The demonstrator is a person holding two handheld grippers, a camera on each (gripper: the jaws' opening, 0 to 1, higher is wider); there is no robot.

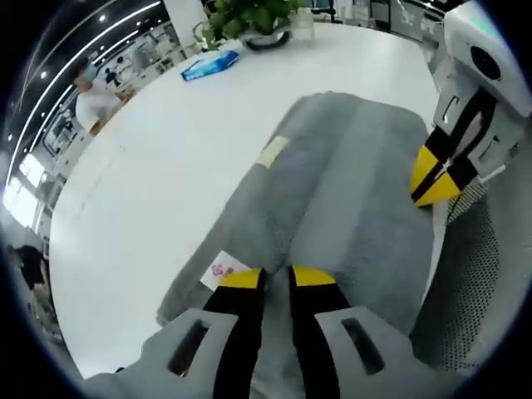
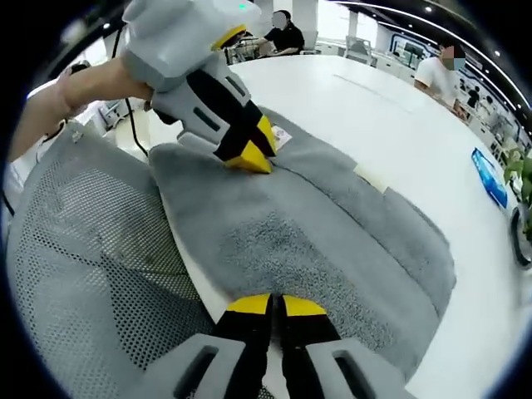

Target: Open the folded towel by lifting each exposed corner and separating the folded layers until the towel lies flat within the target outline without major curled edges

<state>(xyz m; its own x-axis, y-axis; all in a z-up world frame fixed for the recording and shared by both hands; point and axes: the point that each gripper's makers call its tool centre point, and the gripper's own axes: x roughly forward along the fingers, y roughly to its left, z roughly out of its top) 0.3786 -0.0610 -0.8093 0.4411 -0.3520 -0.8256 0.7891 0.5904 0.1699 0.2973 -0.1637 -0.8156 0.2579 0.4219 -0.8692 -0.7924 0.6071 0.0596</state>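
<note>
In the left gripper view the left gripper at 6 o'clock has its jaws clenched on the grey towel lying folded on the white surface; at 3 o'clock the right gripper pinches the towel's edge.

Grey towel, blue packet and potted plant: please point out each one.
Grey towel [image 1: 357, 191]: left gripper view, upper folded layer.
Blue packet [image 1: 209, 65]: left gripper view, top face.
Potted plant [image 1: 249, 15]: left gripper view, leaves.

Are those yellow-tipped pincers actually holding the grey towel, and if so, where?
Both look closed on the towel. The left gripper pinches the edge near its white label, the right gripper the near edge at the other end.
</note>
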